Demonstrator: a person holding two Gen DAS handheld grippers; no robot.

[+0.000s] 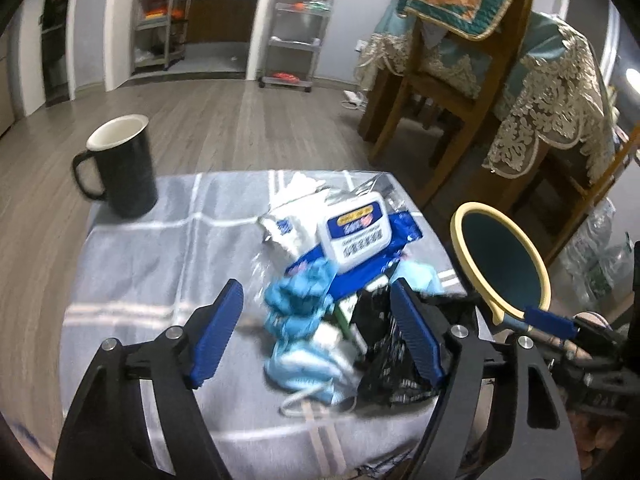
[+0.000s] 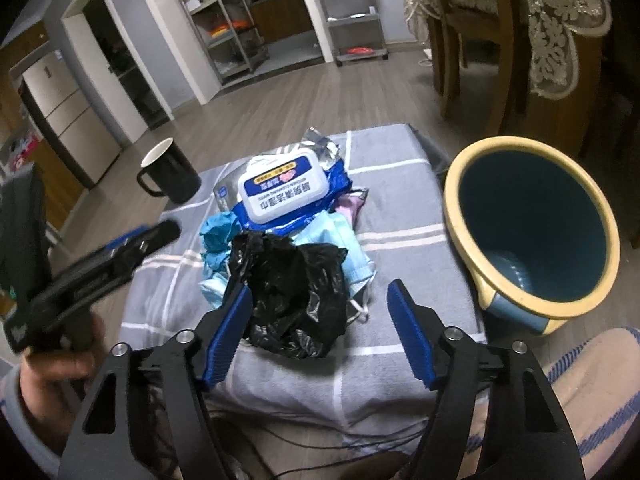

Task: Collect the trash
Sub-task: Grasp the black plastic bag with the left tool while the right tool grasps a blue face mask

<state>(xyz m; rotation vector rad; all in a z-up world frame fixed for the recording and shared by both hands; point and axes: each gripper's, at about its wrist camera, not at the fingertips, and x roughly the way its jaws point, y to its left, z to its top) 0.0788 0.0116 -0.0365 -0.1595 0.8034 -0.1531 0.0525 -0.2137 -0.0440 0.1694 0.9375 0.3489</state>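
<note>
there, both grippers (image 1: 316, 328) (image 2: 320, 332) over trash (image 2: 288, 264)

Both wrist views look down, near trash pile (image 1: 340, 280).

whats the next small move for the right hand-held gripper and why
Probably ease the right hand-held gripper forward and close on the black plastic bag. The crumpled bag sits nearest on the pile, partly between the open jaws, not yet pinched, and the bin stands empty beside it.

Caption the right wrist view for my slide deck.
Open hand-held gripper poised over black plastic bag in a trash pile, empty bin alongside.
</note>
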